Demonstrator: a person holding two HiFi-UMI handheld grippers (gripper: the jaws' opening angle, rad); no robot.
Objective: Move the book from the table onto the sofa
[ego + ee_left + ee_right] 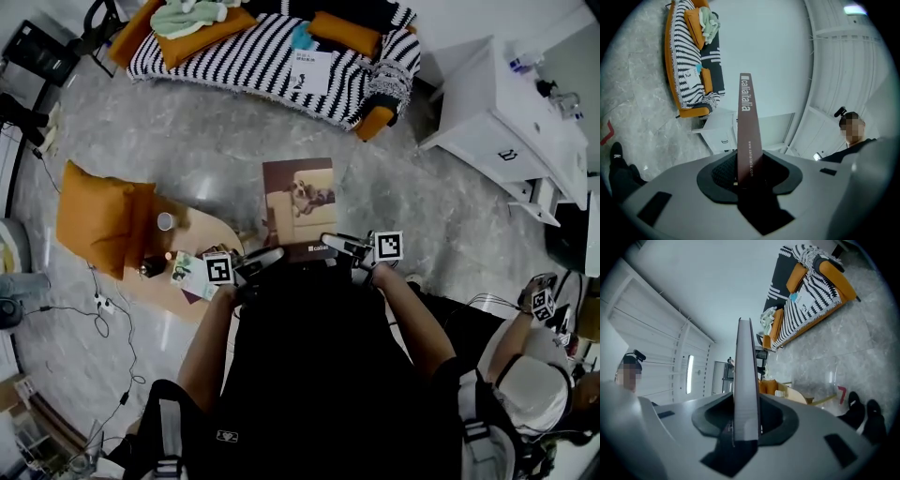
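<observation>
While the left gripper [275, 254] is clamped on the brown spine of the book [298, 199] and the right gripper [331, 243] is closed on its page edge, the book hangs flat above the grey floor [412, 206]. Just left of the book stands the wooden surface [202, 230]. Well beyond the book lies the striped sofa [253, 61].

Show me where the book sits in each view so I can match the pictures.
Head view: book at centre, cover up, held over the floor.
Left gripper view: book at centre, brown spine edge-on in the jaws.
Right gripper view: book at centre, pale page edge in the jaws.
Shared landmark: striped sofa, top in head view, upper left in left gripper view, upper right in right gripper view.
</observation>
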